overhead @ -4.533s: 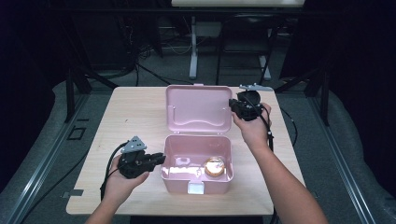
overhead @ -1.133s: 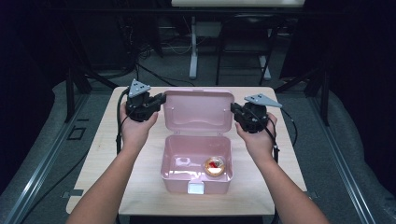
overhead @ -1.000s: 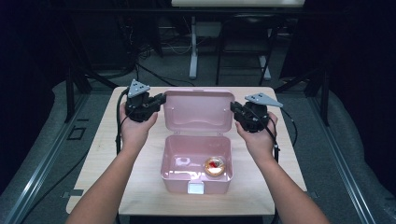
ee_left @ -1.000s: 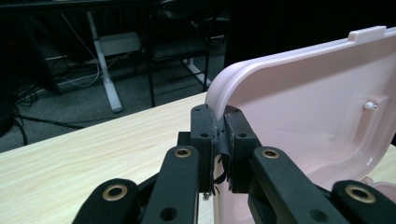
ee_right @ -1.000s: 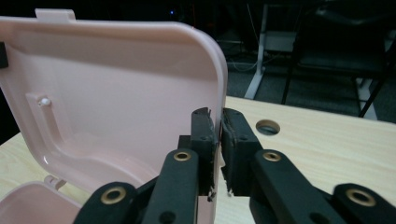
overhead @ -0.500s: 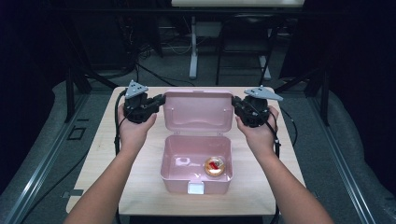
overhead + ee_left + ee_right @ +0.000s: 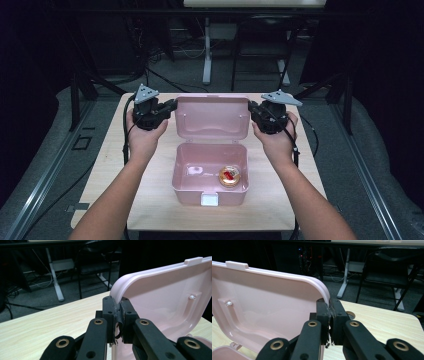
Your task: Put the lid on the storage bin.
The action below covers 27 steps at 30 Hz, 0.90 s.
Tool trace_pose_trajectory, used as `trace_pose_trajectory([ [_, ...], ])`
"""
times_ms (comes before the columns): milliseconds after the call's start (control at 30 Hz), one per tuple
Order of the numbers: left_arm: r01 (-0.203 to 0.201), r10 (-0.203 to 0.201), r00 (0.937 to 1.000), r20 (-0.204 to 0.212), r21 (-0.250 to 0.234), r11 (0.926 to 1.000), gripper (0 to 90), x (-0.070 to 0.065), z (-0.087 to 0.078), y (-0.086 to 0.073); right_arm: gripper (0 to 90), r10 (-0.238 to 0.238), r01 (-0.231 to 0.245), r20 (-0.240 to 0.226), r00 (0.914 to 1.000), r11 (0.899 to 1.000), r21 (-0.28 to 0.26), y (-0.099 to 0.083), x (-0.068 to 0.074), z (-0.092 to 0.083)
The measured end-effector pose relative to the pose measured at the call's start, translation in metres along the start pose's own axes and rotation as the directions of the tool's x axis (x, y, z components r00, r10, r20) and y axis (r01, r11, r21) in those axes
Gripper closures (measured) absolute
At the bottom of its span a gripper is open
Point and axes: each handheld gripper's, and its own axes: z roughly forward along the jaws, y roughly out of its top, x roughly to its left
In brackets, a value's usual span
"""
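Pink plastic box [image 7: 210, 175] at mid-desk, toward the near edge, base resting flat on the light wooden desk [image 7: 110, 170], white latch tab [image 7: 210, 200] facing the person. Lid [image 7: 212, 118] hinged at the far side of the base, raised and tilted back, inner face toward the camera. Inside the base, at its right side, a small round clear container [image 7: 230, 176] with something red and orange in it. Left gripper [image 7: 172, 106] clamped on the lid's left edge; in the left gripper view, both jaws pressed tight against the rounded rim of the lid [image 7: 160, 295], pads touching it on either side. Right gripper [image 7: 251, 108] clamped on the lid's right edge; in the right gripper view, jaws just been closing, now pinched on the rim near the corner of the lid [image 7: 274, 302]. Grey three-cornered plate atop each gripper. Both forearms reaching in from the near side, one on each flank of the box. Dark floor, cables and desk legs beyond.
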Motion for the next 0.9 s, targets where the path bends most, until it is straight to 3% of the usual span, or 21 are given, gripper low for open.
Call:
trace_pose_trajectory([
  [200,-0.010,0.010,0.9997,0.021,-0.003,0.9999,84.5,0.002,-0.003,-0.001,86.6,0.003,-0.003,-0.005,1.0000,1.000,-0.006,0.000,0.000,-0.001],
  [500,-0.027,0.027,0.9995,0.017,-0.008,0.9996,84.4,0.001,-0.012,-0.006,85.8,-0.014,0.013,-0.043,0.9990,1.000,-0.021,-0.004,0.003,-0.008],
  [900,-0.037,0.038,0.9988,0.031,-0.014,0.9992,83.7,-0.003,-0.020,-0.009,85.2,-0.022,0.021,-0.049,0.9986,1.000,-0.020,-0.007,0.007,-0.018],
])
